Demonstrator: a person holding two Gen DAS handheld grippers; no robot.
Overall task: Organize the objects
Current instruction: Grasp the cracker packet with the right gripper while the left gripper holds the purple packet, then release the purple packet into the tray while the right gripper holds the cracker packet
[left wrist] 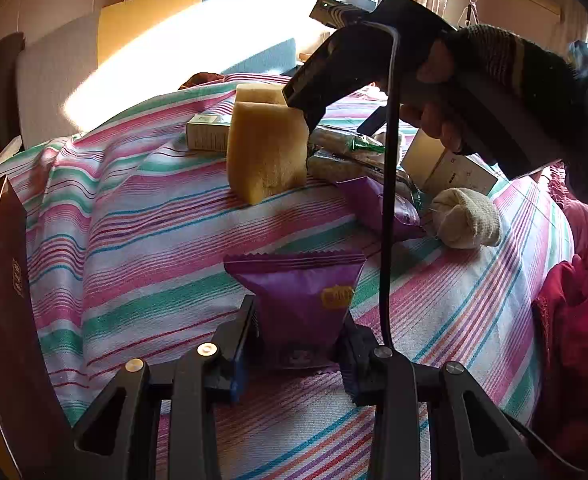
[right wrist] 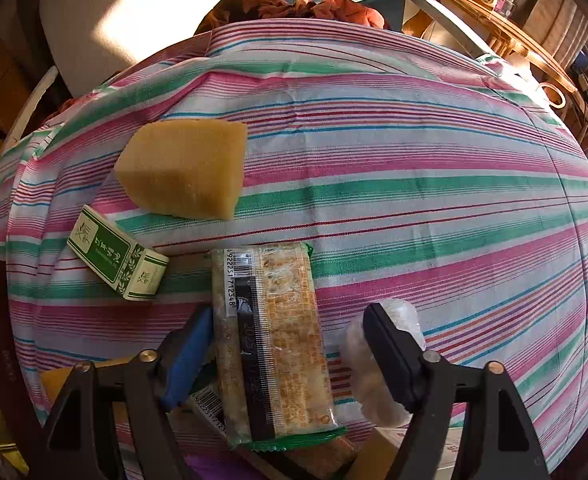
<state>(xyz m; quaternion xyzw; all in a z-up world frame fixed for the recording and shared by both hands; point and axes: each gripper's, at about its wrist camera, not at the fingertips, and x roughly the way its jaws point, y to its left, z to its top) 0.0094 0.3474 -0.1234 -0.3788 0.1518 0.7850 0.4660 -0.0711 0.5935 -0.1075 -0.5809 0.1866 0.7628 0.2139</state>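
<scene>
Left to right across the striped cloth (right wrist: pixel 414 184): a green-and-white box (right wrist: pixel 114 264) lies near the left edge, with a yellow sponge block (right wrist: pixel 186 168) just beyond it; a clear-wrapped cracker pack (right wrist: pixel 270 344) lies lengthwise at centre, and a small clear-wrapped item (right wrist: pixel 378 360) sits to its right. In the left wrist view, the left gripper (left wrist: pixel 298 344) is clamped narrowly on the lower end of a purple snack packet (left wrist: pixel 300 300), which stands upright between the pads; a second purple packet (left wrist: pixel 378 208) and a rolled cream sock (left wrist: pixel 466 218) lie farther right, well apart from it. The right gripper (right wrist: pixel 290 356) points steeply down over the cracker pack, jaws half-spread, the blue pad (right wrist: pixel 186 356) at the pack's left edge and the dark pad clear of its right edge, so no grip is made. The step in hand appears to be reaching for the cracker pack while the purple packet is held. The next move would call for centring the jaws across the pack's width and closing gently, since the wrapper is slick and the contents are brittle.
</scene>
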